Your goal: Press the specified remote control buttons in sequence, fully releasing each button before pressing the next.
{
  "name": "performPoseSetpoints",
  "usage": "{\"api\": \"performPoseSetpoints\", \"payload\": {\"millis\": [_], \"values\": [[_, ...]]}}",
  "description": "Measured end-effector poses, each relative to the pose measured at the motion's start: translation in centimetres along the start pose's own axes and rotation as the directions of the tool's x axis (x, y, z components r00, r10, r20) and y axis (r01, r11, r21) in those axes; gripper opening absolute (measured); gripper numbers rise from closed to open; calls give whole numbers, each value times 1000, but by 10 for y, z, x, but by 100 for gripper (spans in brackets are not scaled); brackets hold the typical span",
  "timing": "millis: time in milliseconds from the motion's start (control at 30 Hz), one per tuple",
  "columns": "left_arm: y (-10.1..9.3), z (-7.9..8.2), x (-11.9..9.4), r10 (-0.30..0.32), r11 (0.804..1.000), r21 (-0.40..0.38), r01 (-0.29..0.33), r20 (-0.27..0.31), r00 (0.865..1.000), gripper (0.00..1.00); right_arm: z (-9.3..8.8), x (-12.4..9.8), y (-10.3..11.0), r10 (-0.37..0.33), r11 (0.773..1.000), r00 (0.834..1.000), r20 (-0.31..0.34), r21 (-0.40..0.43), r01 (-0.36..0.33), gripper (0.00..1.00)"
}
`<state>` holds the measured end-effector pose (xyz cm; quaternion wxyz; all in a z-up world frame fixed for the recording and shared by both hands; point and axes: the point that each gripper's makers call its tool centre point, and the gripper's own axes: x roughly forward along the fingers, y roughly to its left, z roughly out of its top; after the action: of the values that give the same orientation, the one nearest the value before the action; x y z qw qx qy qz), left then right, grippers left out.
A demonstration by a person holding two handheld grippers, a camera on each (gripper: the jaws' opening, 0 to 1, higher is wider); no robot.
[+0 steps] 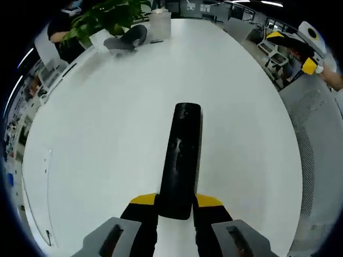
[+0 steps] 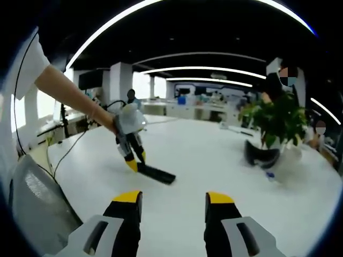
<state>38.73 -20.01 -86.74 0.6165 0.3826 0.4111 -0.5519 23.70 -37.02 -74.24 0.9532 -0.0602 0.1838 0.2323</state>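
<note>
Clamped between our left hand-held gripper's [image 1: 175,206] yellow-tipped jaws, the black remote control [image 1: 181,160] is lying flat on the white surface [image 1: 96,139] and pointing straight ahead of that hand-held gripper. In the right gripper view we are seeing that grip from the side, with the remote [image 2: 156,173] stretching out from the left hand-held gripper [image 2: 131,160]. Our right hand-held gripper [image 2: 174,201] is hovering well apart from it, jaws spread and carrying nothing. We judge no button is being pressed yet. To do this well, we are thinking one right jaw tip should come down squarely on the chosen button while the left clamp is steadying the remote, then lift fully clear. Beyond the remote, a plant [image 1: 107,19] and a dark headset [image 1: 128,38] are sitting far ahead.
</note>
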Motion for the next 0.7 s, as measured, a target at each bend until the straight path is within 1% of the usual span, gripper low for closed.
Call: {"api": "performPoseSetpoints", "payload": {"millis": [100, 233, 433, 500, 567, 700], "values": [[0, 0, -1, -1, 1000, 5, 1, 0, 1000, 24, 0, 0, 0, 3, 1000, 1000, -2, -2, -3, 44], [-4, -1, -1, -5, 999, 36, 5, -1, 1000, 24, 0, 0, 1, 6, 1000, 1000, -2, -2, -6, 44], [-14, -4, -2, -20, 998, 54, 20, -3, 1000, 23, 0, 1, 2, 10, 1000, 1000, -3, -4, -10, 44], [-15, -5, -2, -24, 998, 52, 24, -4, 1000, 23, 0, 1, 2, 11, 1000, 1000, -4, -7, -11, 44], [-18, -6, -3, -26, 999, 29, 26, -10, 1000, 24, -1, 1, 2, 12, 1000, 1000, -5, -9, -12, 43], [-22, -7, -3, -20, 999, 25, 20, -9, 1000, 24, -1, 1, 2, 10, 1000, 1000, -5, -11, -10, 43]]}}
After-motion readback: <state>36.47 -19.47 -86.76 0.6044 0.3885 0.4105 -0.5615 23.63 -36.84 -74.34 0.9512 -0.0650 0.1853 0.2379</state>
